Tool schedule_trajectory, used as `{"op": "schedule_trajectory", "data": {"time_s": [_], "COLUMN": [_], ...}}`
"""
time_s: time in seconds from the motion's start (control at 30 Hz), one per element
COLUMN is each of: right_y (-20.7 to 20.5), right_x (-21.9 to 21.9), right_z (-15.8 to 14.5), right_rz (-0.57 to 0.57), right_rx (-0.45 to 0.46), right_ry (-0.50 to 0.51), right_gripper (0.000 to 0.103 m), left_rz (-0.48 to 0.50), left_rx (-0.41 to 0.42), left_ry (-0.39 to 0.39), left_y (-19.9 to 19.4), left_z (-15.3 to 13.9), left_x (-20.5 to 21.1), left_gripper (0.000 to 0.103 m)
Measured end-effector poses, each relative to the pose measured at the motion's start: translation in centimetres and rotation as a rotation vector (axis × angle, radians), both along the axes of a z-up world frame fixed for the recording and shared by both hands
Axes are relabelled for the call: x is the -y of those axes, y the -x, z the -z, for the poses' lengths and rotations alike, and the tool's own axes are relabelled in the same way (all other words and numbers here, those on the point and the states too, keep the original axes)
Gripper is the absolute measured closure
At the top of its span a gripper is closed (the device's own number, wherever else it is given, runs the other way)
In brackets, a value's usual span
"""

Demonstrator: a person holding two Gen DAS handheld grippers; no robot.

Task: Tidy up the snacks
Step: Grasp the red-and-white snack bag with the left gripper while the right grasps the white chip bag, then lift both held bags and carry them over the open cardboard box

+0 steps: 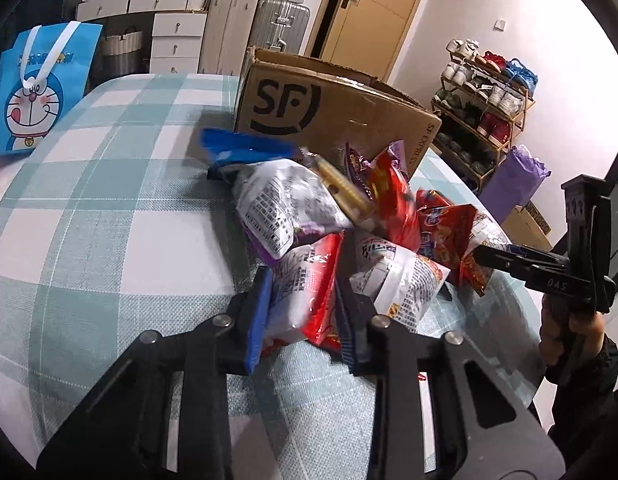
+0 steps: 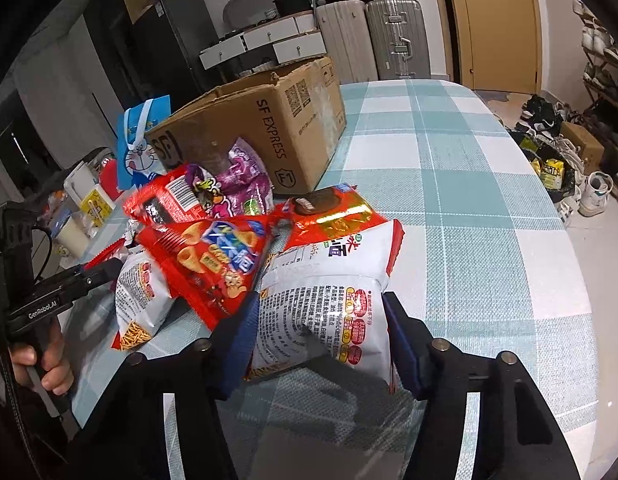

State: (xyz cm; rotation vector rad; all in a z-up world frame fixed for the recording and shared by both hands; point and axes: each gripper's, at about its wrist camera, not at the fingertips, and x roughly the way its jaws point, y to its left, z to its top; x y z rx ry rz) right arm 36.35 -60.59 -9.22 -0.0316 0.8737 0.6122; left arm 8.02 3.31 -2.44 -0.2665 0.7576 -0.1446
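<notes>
A heap of snack bags [image 1: 341,200] lies on the checked tablecloth [image 1: 109,200] in front of an open cardboard box [image 1: 333,108]. In the left wrist view my left gripper [image 1: 303,316] is shut on a red and white snack bag [image 1: 305,300] at the heap's near edge. In the right wrist view my right gripper [image 2: 319,340] is shut on a large white bag with a red top [image 2: 329,292], its blue pads pressing both sides. A red bag of cone snacks [image 2: 213,264] lies just to its left. The left gripper [image 2: 105,272] shows there at the far left, beside a white noodle-stick bag [image 2: 141,296].
The cardboard box [image 2: 249,128] stands behind the heap. A blue cartoon gift bag [image 1: 37,92] stands at the table's far left. Suitcases [image 1: 281,24] and drawers line the back wall. A shoe rack [image 1: 485,100] stands to the right. Bare tablecloth [image 2: 449,200] stretches right of the heap.
</notes>
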Motion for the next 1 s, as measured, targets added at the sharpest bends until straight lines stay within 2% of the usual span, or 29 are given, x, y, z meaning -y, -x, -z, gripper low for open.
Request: {"op": "schedule_trajectory", "data": {"time_s": [0.3,0.53,0.77,1.0], "right_y": [1.6,3.1,4.3,4.5], "right_x": [1.5,2.9,3.3,2.0], "right_z": [-0.4,-2.1,-4.5,-7.4], "right_rz": [0.027,0.045,0.038,0.011], "right_rx": [0.027,0.081,0.135,0.187], "right_ry": [-0.029,-0.073,-0.133,-0.171], "right_gripper": [0.048,0.049,0.049,0.049], "left_rz": [0.007,0.005,0.003,0.004], "left_rx": [0.048,0.086,0.148,0.211], "left_ry": [-0.004,-0.005,-0.007,-0.028], "left_y": [2.3,4.1,5.2,4.3], "left_z": [-0.9,-2.3,-5.4,-9.0], "left_x": [0.1,0.3,0.5,0.7], "left_gripper": [0.084,0.085,0.085,0.085]}}
